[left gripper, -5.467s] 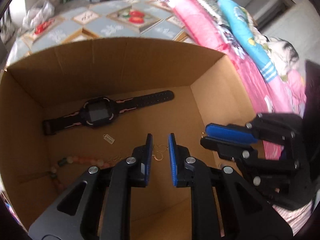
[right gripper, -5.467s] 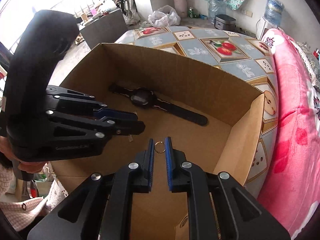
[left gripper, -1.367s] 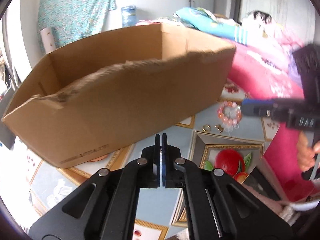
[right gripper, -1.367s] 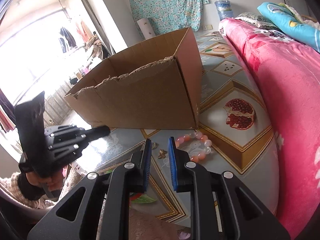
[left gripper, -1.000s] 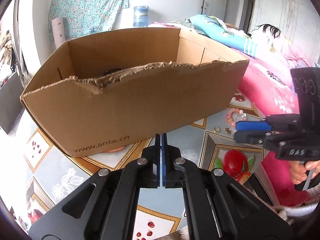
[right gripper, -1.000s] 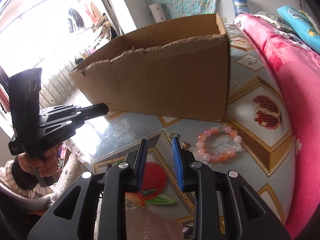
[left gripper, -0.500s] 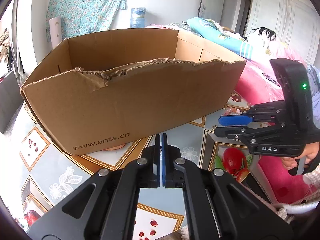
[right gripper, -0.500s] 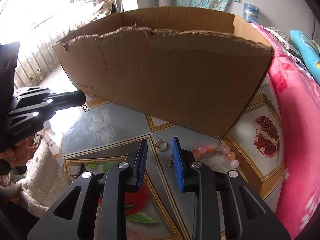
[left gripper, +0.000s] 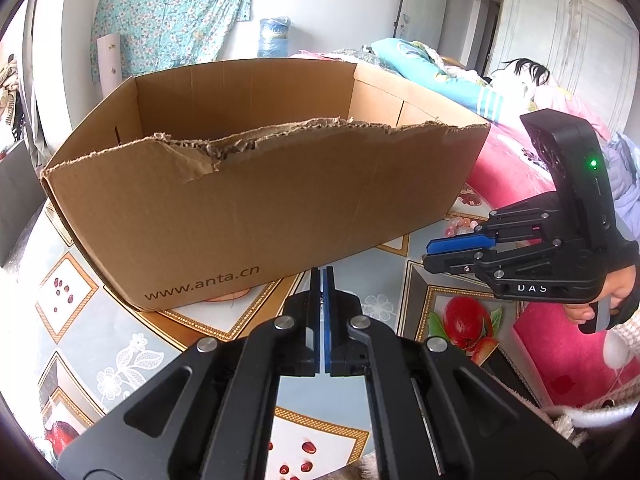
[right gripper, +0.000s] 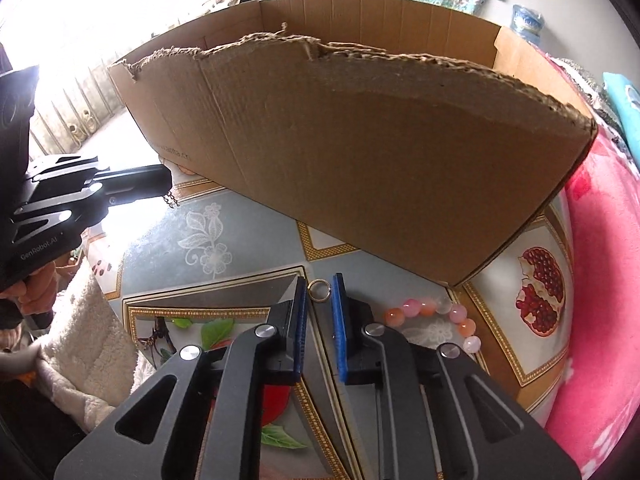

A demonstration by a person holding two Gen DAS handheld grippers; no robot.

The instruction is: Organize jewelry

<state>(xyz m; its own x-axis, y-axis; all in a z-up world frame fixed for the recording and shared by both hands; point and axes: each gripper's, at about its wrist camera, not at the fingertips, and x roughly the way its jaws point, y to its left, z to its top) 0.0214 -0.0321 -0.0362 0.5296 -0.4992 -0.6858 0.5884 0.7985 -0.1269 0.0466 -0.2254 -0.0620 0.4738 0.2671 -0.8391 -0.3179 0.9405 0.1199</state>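
Fingers first: the right gripper (right gripper: pixel 319 280) has its blue-padded jaws closing around a small gold ring (right gripper: pixel 319 291) that lies flat on the table between the tips; a sliver of gap shows on each side of the ring, so the pads are not pressing it. The left gripper (left gripper: pixel 322 270) is clenched fully, blue pads face to face. In the right wrist view a tiny bit of gold chain (right gripper: pixel 171 201) dangles from its tip, so something fine is pinched there.

Ring sits on the glossy grey tablecloth with gold-framed fruit prints (right gripper: pixel 240 240), just off the near wall of the big open brown cardboard box with a torn top edge (right gripper: pixel 360 152). From the ring, the box is at twelve o'clock, close. A bracelet of pink, orange and clear round beads (right gripper: pixel 434 312) lies at three o'clock, partly hidden behind the right finger (right gripper: pixel 340 320). A printed pomegranate (right gripper: pixel 541 294) lies further out the same way, and a pink floral quilt (right gripper: pixel 600 280) runs along the table's far edge beyond it.

Left gripper hangs at about ten o'clock from the ring, well apart, level with the box's near corner. A hand (right gripper: pixel 28 292) grips its handle, over a fluffy white sleeve (right gripper: pixel 80 340).

Box interior not visible from either camera.
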